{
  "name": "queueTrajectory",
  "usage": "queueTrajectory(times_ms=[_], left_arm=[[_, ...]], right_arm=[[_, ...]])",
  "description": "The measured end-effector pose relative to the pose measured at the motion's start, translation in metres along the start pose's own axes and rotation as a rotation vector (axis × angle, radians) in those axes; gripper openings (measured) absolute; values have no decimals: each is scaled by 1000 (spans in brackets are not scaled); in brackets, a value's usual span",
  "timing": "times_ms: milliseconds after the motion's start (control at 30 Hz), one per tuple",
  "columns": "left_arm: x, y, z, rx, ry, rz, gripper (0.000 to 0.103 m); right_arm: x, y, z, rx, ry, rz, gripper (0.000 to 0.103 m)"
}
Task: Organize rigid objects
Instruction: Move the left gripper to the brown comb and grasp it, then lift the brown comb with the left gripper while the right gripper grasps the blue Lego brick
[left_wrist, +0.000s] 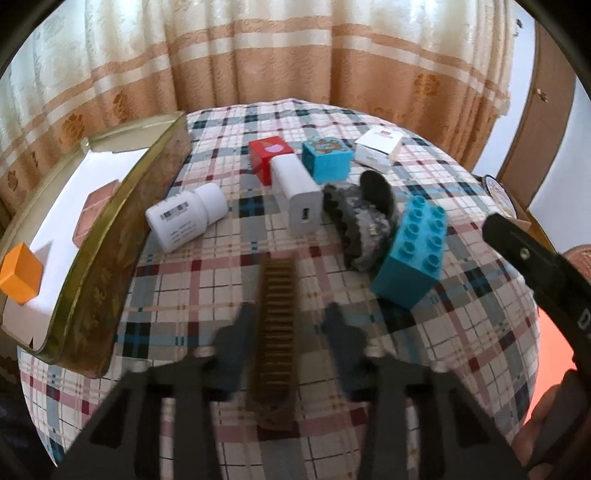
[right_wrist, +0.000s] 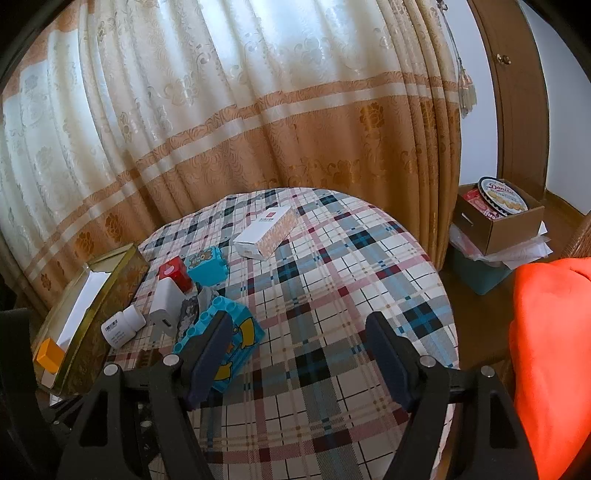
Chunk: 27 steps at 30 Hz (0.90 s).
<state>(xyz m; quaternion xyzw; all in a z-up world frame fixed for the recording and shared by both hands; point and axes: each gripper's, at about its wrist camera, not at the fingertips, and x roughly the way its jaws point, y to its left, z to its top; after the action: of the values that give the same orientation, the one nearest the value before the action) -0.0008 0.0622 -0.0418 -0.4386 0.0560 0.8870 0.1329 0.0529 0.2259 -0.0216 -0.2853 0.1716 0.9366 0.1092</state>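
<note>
My left gripper (left_wrist: 290, 319) hangs open over a brown comb (left_wrist: 275, 332) that lies on the checked table between its fingers. Ahead lie a white pill bottle (left_wrist: 186, 216), a white charger (left_wrist: 295, 194), a red box (left_wrist: 269, 158), a small blue cube (left_wrist: 327, 158), a black hair claw (left_wrist: 364, 221), a blue toy brick (left_wrist: 412, 253) and a white box (left_wrist: 380, 147). A gold tin (left_wrist: 107, 258) at the left holds an orange cube (left_wrist: 20, 273). My right gripper (right_wrist: 301, 354) is open and empty above the table, with the blue brick (right_wrist: 221, 347) by its left finger.
The round table (right_wrist: 332, 295) has a checked cloth. A curtain hangs behind. A cardboard box with a cookie tin (right_wrist: 500, 210) stands on the floor at the right. An orange cloth (right_wrist: 554, 350) is at the right edge. The right gripper's finger shows in the left wrist view (left_wrist: 535, 258).
</note>
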Motion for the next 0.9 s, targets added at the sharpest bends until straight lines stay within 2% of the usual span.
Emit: queueTrajectory(times_ms=[133,333,467,667,767,900], left_arm=[[-1,2,0,-3,-4,-4,24],[-5,15,-2,-47,-16,-5,24],[-18,25,-1,-73,-59,6,24],[-38,32,4,-77,-140,55,24],[-44,37,5,-78,-163,84,24],[-48,43,7,-85,-183,106,24]], right_arm=[[0,1,0,-1,-3,1,77],[-1,6,0,-12,-1,39,77],[1,11,1,-11,22,62,77],[17,37,2,-52,126,129,77],[32,49,0,-67,195,112,77],[48,62,-2,-109,238,68,77]])
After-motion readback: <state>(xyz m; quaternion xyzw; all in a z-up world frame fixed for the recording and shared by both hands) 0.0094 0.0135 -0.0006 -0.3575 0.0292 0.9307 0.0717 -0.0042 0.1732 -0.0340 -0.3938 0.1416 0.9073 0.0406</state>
